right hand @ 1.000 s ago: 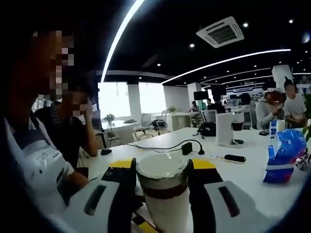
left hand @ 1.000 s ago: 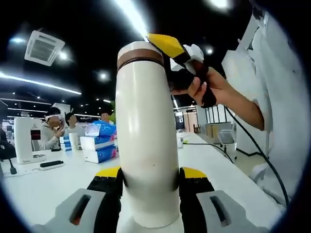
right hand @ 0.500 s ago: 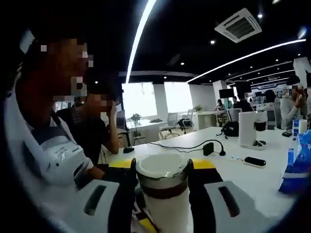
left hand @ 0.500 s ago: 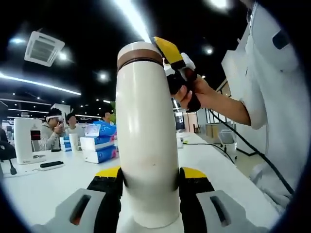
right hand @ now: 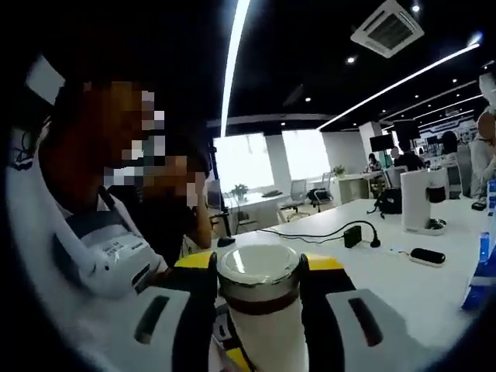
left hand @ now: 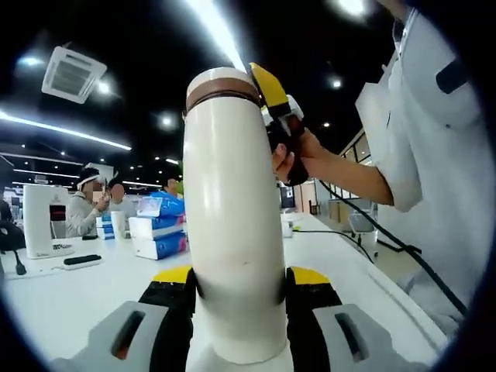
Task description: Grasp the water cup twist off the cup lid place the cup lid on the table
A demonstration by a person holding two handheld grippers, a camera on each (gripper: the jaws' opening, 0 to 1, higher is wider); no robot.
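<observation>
The white water cup (left hand: 232,232) is held upright above the table (left hand: 70,298) by the left gripper (left hand: 236,291), its lid (right hand: 258,273) clamped by the right gripper (right hand: 258,271), yet unremoved.

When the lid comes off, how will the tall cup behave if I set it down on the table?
The water cup is tall and narrow, so it probably tips easily. Its smooth cream wall looks slippery. It seems rigid; the left gripper leaves no visible dent.
</observation>
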